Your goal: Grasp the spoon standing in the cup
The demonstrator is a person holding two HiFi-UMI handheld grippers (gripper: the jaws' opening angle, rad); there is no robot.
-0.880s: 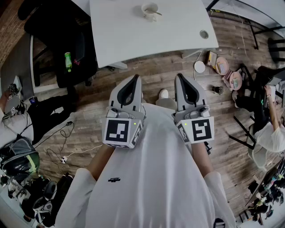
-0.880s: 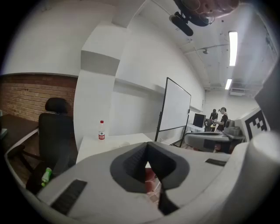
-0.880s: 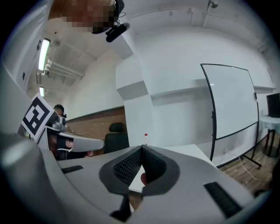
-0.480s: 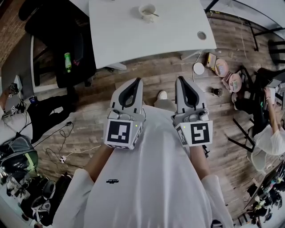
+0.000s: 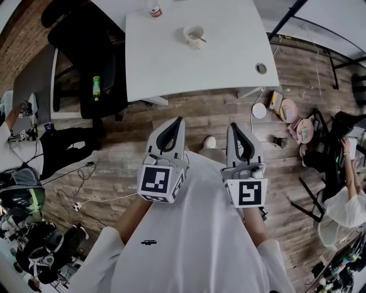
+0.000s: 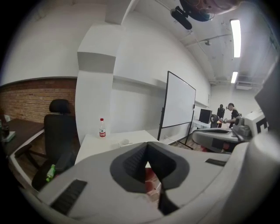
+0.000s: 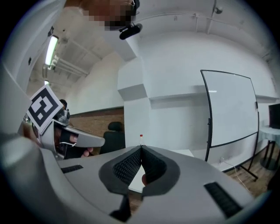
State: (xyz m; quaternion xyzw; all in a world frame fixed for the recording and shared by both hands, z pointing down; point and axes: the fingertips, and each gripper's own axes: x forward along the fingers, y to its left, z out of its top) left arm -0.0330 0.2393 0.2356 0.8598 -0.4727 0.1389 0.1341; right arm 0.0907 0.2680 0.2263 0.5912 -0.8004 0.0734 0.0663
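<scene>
Head view, cup: the cup (image 5: 194,35) stands far back on the white tabletop (image 5: 171,68), well ahead of both claws, with a bottle (image 5: 154,10) beyond it.
Head view, spoon: the spoon (image 5: 201,39) leans in the cup, handle over the right rim.
Head view, claws: the left claw (image 5: 178,120) and right claw (image 5: 233,126) sit close to the body, above the floor (image 5: 189,106).
Left gripper view: jaws clenched, nothing between them; the cup shows small beyond the tips.
Right gripper view: jaws pressed together, empty; the bottle peeks over the tips.
Handling: probably light, stiff and slick (a thin handle can pivot); pinch the upper handle, clear of the rim.
Room: the tabletop's near edge must be crossed; bare surface surrounds the cup; a chair (image 5: 97,68) crowds the left side.
</scene>
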